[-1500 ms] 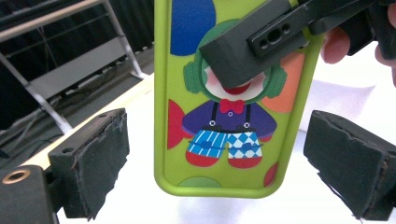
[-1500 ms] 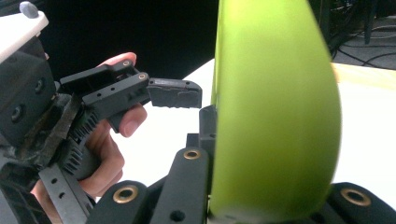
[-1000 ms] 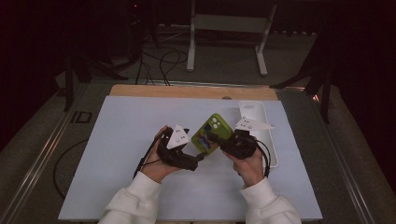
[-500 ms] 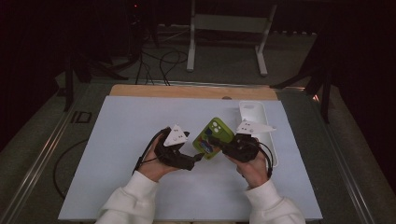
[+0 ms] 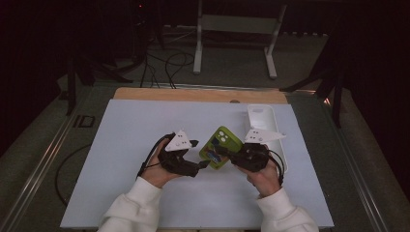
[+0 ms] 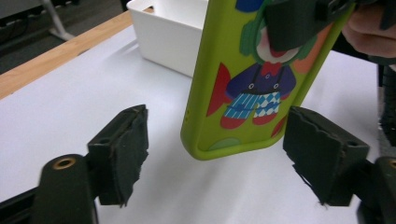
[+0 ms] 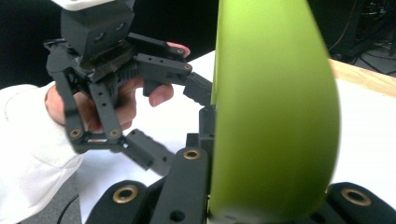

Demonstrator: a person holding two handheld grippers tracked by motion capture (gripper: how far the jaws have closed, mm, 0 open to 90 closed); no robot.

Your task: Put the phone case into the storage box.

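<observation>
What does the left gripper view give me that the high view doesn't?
Left gripper view: the cartoon figure on the phone case, and clear gaps between the left tongs and the case's edges. High view: both hands, the whole mat and the long white tray. Both: the green case held by the right tongs.

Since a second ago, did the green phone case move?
Yes. The green phone case with the cartoon picture slid slightly left, away from the white rectangular tray, toward the left gripper.
</observation>
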